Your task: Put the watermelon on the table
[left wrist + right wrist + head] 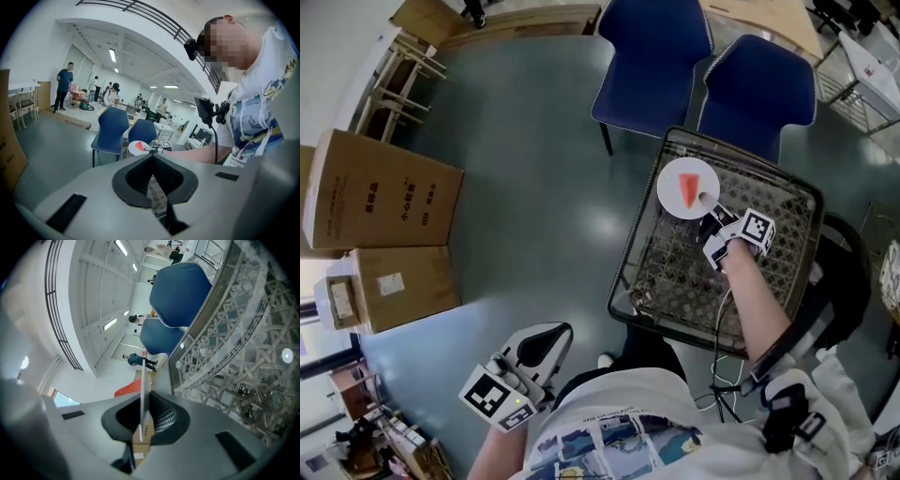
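Note:
A red watermelon slice [689, 187] lies on a small white plate [673, 199]. My right gripper [710, 202] is shut on the plate's near rim and holds it above the far left corner of a wire basket [787, 281]. In the right gripper view the plate [144, 385] runs edge-on between the jaws, with the red slice [126, 391] to its left. My left gripper [546, 337] hangs low by the person's body, away from the plate, jaws together with nothing held. The left gripper view shows the plate [133, 149] far off.
Two blue chairs [652, 56] [759, 89] stand just beyond the basket. Cardboard boxes [380, 187] [403, 286] sit on the grey floor at the left. A wooden table top [759, 19] shows at the upper edge. Several people stand far off [63, 86].

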The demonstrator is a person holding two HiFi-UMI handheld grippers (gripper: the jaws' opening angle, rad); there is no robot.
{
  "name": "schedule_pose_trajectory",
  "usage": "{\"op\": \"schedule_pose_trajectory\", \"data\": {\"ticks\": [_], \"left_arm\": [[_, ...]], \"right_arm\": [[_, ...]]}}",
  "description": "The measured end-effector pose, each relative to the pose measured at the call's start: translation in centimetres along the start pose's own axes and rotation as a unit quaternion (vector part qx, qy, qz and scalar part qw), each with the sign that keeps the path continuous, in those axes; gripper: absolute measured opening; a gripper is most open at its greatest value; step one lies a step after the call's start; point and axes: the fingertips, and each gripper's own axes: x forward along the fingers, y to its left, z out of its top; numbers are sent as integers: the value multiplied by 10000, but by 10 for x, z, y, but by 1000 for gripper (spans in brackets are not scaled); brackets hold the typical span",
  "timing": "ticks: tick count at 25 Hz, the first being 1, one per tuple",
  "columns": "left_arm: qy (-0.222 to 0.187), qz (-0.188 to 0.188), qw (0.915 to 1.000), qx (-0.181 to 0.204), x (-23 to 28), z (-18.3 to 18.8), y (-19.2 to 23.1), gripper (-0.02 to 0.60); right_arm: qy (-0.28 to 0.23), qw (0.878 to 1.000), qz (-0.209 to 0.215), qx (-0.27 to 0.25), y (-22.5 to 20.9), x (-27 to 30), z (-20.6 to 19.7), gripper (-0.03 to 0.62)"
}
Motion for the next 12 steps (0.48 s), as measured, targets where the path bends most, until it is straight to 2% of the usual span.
{"op": "schedule_pose_trajectory", "data": {"ticks": [4, 12], "left_arm": [[117, 186, 9993, -303, 0, -8, 8, 9], [200, 419, 9975, -527, -4, -9, 33, 9]], "right_arm": [[-100, 9994, -269, 185, -36, 28, 18, 23], [-297, 9964, -738, 290, -80, 73, 46, 23]]}}
